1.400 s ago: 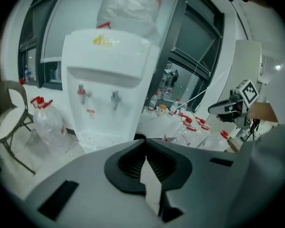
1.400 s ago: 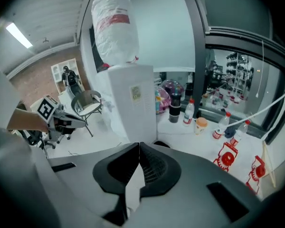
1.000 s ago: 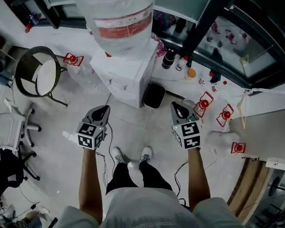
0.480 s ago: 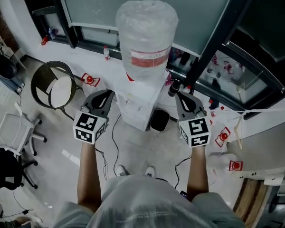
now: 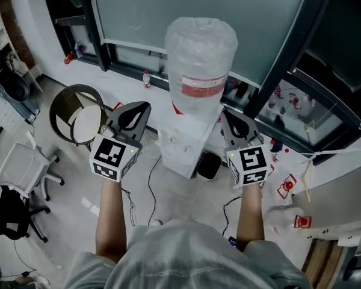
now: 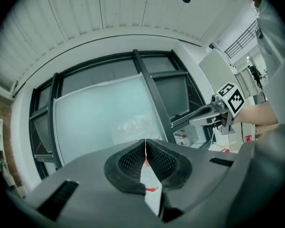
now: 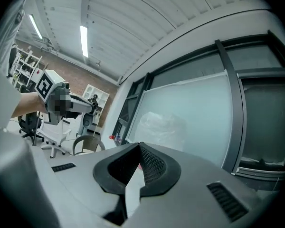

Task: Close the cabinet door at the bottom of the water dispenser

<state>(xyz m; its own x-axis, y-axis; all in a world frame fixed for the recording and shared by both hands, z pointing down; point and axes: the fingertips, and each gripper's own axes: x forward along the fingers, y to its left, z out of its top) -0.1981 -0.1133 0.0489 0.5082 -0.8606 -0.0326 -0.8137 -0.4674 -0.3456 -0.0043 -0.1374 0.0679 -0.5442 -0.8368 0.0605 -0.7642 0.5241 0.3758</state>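
Note:
The white water dispenser stands by the window, topped by a plastic-wrapped bottle. I see it from above, so its bottom cabinet door is hidden. My left gripper is held up level at the dispenser's left side, jaws shut on nothing. My right gripper hangs at its right side, also shut and empty. In the left gripper view the shut jaws point at the frosted window, with the right gripper off to the right. In the right gripper view the closed jaws face the bottle.
A round wicker chair stands left of the dispenser and a black bin right of its base. A white office chair is at far left. Red-and-white items and a cable lie on the floor.
Both grippers have risen from near the floor in front of the dispenser's base to the level of its top. The head view has lifted; the person's feet are out of sight.

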